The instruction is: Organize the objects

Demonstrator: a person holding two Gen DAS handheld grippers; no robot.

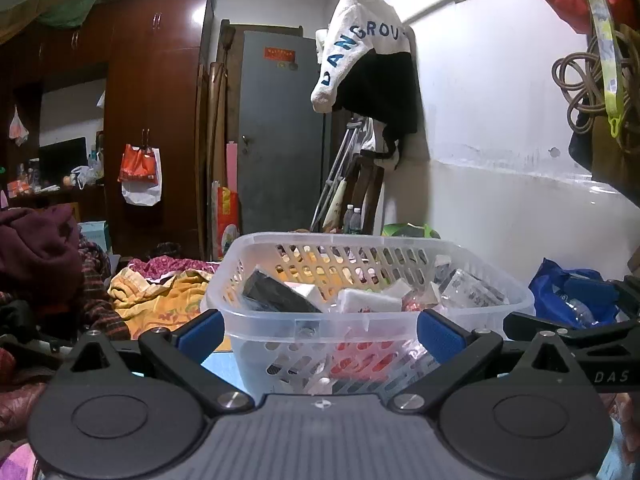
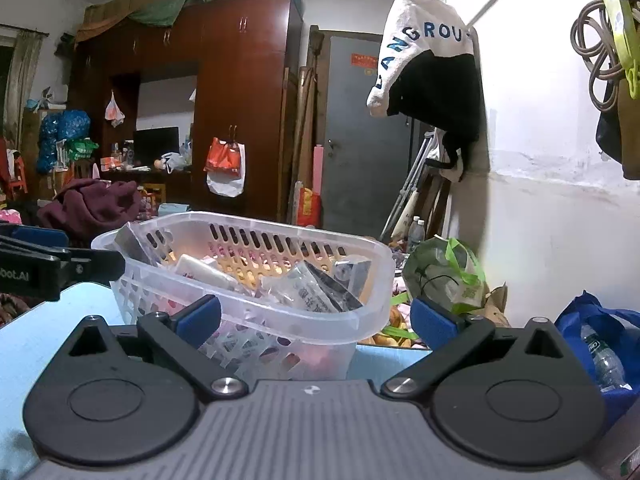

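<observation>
A clear plastic basket point(image 1: 472, 254) stands on a light blue tabletop point(image 2: 48, 320) and holds several small packets, a black box point(image 1: 272, 292) and white packets point(image 1: 368, 300). My left gripper point(image 1: 320, 336) is open and empty, its blue pads either side of the basket's near wall, low at table height. My right gripper point(image 2: 316, 316) is open and empty, just in front of the basket's point(image 2: 248, 220) right end. The left gripper's finger shows at the left edge of the right wrist view point(image 2: 60, 268).
A blue bag with a water bottle point(image 1: 576, 300) lies right of the basket. A green plastic bag point(image 2: 448, 272) sits behind the table by the white wall. Clothes and bedding point(image 1: 160, 292) pile up to the left. A dark wardrobe point(image 1: 152, 120) and a grey door point(image 1: 280, 132) stand behind.
</observation>
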